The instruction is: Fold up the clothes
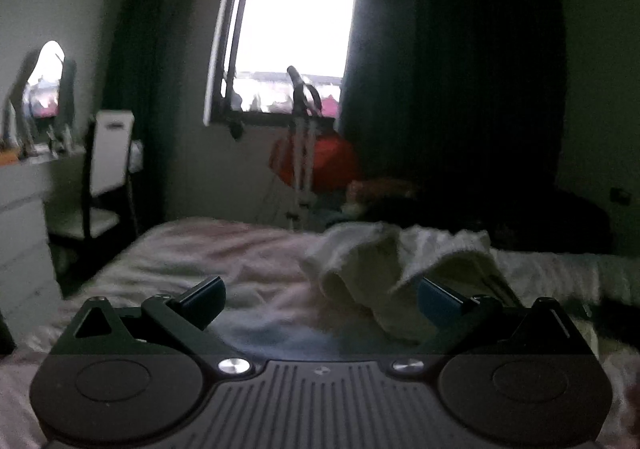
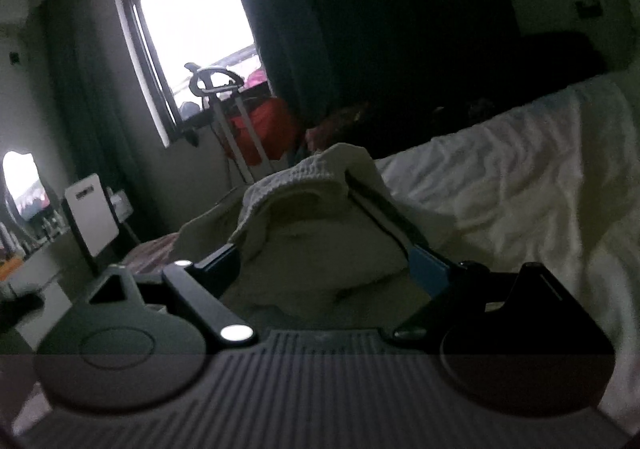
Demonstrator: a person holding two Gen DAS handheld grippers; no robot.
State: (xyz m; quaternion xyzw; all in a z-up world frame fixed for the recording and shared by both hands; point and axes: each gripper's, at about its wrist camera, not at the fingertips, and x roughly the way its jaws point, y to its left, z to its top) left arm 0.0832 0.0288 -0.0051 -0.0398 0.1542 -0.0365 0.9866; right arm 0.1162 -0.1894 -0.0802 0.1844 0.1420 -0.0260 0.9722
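Two grippers work a crumpled cream knitted garment [image 1: 400, 269] at centre frame on the pale bed sheet [image 1: 192, 249]: the left gripper [image 1: 320, 299] gapes empty, the right gripper [image 2: 324, 257] straddles cloth, grip unclear, so pinching one edge seems wisest

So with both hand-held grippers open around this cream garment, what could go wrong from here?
The cream garment lies bunched on the bed, so closing the right hand-held gripper may pinch several layers and fold it crooked. The left hand-held gripper is open with the cloth only near its right finger, so it could miss or catch just an edge. Dim, blurred views hide where the hems are.
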